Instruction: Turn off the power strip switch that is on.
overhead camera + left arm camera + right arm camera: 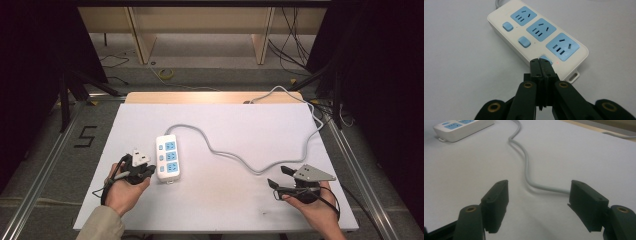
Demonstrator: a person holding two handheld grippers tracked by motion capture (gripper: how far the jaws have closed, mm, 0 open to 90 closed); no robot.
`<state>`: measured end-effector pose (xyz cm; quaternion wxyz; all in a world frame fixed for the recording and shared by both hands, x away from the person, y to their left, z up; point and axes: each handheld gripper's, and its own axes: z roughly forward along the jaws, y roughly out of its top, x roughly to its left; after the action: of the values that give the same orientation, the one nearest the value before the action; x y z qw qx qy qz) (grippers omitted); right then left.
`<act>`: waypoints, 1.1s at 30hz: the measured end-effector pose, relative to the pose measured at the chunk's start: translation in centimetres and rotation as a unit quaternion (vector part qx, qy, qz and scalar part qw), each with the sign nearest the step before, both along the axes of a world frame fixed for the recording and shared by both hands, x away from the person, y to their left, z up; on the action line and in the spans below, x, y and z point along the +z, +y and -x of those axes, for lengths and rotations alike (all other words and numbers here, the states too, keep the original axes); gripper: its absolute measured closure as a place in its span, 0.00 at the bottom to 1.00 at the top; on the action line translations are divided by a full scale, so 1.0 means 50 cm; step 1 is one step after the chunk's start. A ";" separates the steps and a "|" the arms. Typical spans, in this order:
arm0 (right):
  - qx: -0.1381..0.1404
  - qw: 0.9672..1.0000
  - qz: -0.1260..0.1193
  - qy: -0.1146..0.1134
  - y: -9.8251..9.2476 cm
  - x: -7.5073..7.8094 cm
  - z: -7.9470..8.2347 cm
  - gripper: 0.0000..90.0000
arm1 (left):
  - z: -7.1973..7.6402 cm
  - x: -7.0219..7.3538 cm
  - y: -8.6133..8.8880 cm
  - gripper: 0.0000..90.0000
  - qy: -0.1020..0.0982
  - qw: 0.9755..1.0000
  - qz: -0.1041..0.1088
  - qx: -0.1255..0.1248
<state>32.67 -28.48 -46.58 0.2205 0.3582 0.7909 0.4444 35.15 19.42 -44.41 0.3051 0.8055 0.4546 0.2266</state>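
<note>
From the high view I see a white power strip (168, 157) lying flat on the white counter (235, 200), left of centre, its three blue sockets in a row running away from me and its grey cord (235, 156) snaking off its far end, across the counter to the right and over the far right edge. My left gripper (145, 167) sits just beside the strip's near left side, held in my left hand (125, 192). In the left gripper view its jaws are pressed together with nothing between them, and their tips sit right at the nearest of the three small blue switches (547, 60), covering part of it; I cannot tell if they actually touch it. A tiny red light (558, 62) glows on the strip beside that switch. The other two switches (524, 41) lie clear farther along the strip, next to the sockets (541, 29). My right gripper (277, 177) is well apart from the strip, near the counter's near right corner, held in my right hand (315, 207) and pointing left. In the right gripper view its jaws stand wide apart and empty, low over the counter, with a bend of the cord (529, 173) lying just beyond them and the strip (464, 128) far off at the upper left.
</note>
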 end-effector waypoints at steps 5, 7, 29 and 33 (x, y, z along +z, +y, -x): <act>0.000 1.000 0.000 0.001 -0.001 0.000 0.000 0.36 | -0.005 0.001 -0.007 1.00 0.002 1.000 -0.003 -0.002; -0.001 1.000 -0.001 0.001 -0.001 0.000 0.000 0.36 | -0.008 0.002 -0.010 1.00 0.002 1.000 -0.004 -0.003; -0.002 1.000 0.000 0.002 -0.002 -0.001 -0.001 0.36 | -0.035 0.015 -0.039 1.00 0.035 0.999 -0.014 -0.006; -0.002 1.000 -0.001 0.002 -0.002 -0.001 -0.001 0.36 | -0.041 0.018 -0.042 1.00 0.043 0.999 -0.015 -0.007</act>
<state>32.71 -28.61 -46.64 0.2197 0.3611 0.7901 0.4439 37.18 17.32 -43.50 0.2751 0.8220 0.4582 0.1968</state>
